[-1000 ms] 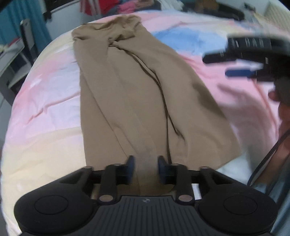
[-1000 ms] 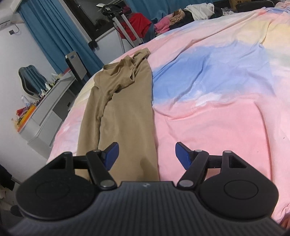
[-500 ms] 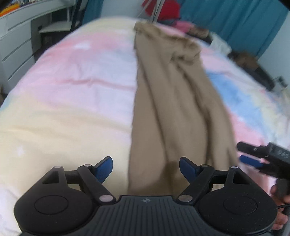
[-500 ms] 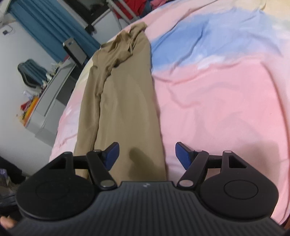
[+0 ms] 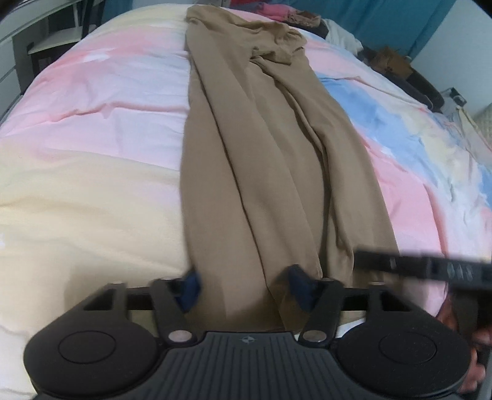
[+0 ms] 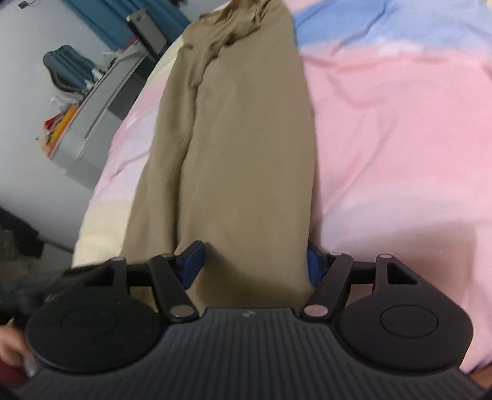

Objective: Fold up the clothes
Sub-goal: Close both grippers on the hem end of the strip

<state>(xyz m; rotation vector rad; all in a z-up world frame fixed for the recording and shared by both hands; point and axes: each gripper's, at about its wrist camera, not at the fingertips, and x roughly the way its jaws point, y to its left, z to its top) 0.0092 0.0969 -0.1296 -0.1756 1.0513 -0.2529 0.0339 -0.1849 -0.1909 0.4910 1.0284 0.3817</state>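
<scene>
A long tan garment (image 5: 261, 160), folded lengthwise, lies stretched out on a pastel bedspread (image 5: 92, 129). My left gripper (image 5: 246, 287) is low over its near end. The jaws are closing, with the left half of the cloth's width between the pads; they are still far apart and have no grip. My right gripper (image 6: 253, 264) straddles the right half of the same end (image 6: 240, 154). Its jaws are wide and just starting to close, one pad on the cloth, the other at its right edge. In the left wrist view the right gripper (image 5: 363, 261) is a blurred black bar.
The bedspread (image 6: 399, 123) stretches away on the right. A grey desk (image 6: 92, 123) with clutter and a chair (image 6: 61, 70) stand beyond the bed's left edge. Heaped clothes (image 5: 276, 12) and dark items (image 5: 415, 80) sit at the far side. A hand (image 5: 473, 347) holds the right tool.
The left gripper swung round, spread wide, then narrowed over the garment's near end. Both grippers dropped closer to the cloth, and the right one now straddles its right edge.
</scene>
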